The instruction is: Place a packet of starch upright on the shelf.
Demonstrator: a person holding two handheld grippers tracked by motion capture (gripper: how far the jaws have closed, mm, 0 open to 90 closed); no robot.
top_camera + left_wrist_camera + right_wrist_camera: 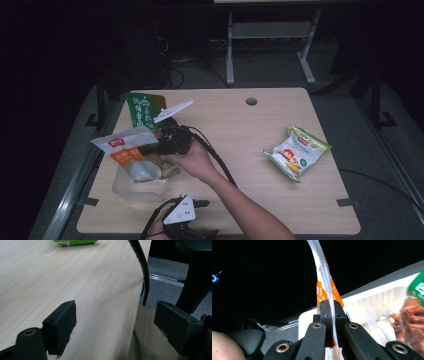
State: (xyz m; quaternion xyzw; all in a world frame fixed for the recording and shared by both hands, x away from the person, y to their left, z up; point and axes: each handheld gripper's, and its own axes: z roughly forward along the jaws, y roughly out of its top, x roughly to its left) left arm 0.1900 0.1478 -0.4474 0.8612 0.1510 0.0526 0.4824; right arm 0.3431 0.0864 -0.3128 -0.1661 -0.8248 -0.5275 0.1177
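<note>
An orange and white snack bag (pixel 122 146) hangs over a clear plastic tub (pixel 131 189) at the table's left. My right gripper (pixel 143 148) is shut on the bag's edge, and a hand holds it from the right. In the right gripper view the jaws (pixel 331 307) pinch the thin bag (pixel 325 287) edge-on, with the tub (pixel 367 302) behind it. My left gripper (pixel 206 217) lies at the table's front edge under its grey plate. Its jaws (pixel 115 312) stand wide open over bare wood, with nothing between them.
A green bag (pixel 144 110) with reddish food lies behind the tub, and its corner (pixel 414 315) shows at the right. A green and white snack bag (pixel 297 152) lies at the table's right. The right gripper's black cable (pixel 142 267) trails over the front edge.
</note>
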